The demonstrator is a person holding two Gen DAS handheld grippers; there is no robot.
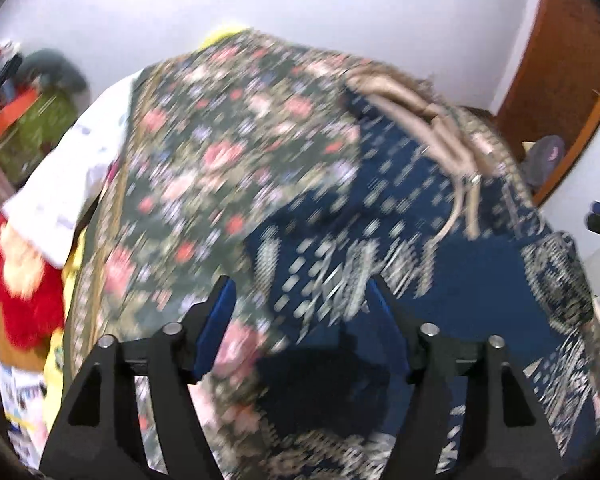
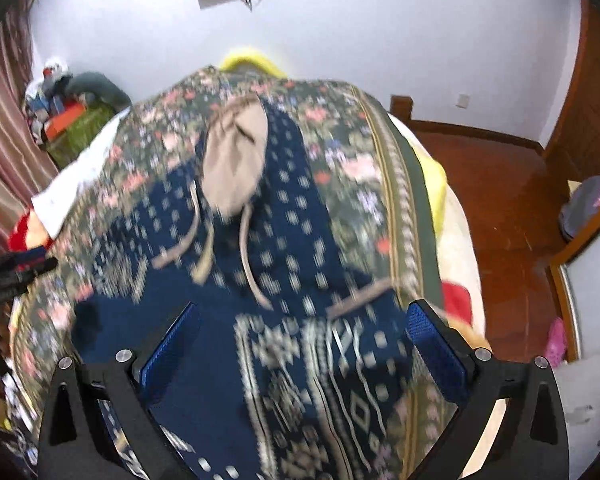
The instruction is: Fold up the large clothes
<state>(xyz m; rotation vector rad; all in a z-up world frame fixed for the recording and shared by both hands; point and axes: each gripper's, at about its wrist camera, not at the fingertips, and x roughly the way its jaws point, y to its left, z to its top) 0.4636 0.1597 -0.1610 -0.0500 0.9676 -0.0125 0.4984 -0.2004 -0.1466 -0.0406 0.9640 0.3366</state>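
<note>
A navy garment (image 1: 440, 240) with pale geometric print lies spread over a floral bedspread (image 1: 204, 152). Its beige lining and drawstrings (image 1: 432, 120) show at the far end. My left gripper (image 1: 300, 284) hangs above the garment's near part, its blue pads wide apart and empty. In the right wrist view the same navy garment (image 2: 292, 216) runs away from me, with the beige part (image 2: 236, 160) and cords on top, on the bedspread (image 2: 352, 160). My right gripper (image 2: 305, 308) stands open over it, holding nothing. Both views are blurred.
A white cloth (image 1: 60, 184) and a red item (image 1: 24, 300) lie at the bed's left side. Clutter with a green box (image 1: 32, 120) stands by the far-left wall. Wooden floor (image 2: 500, 208) and a wooden door (image 1: 560, 60) are on the right, and a striped curtain (image 2: 4, 120) on the left.
</note>
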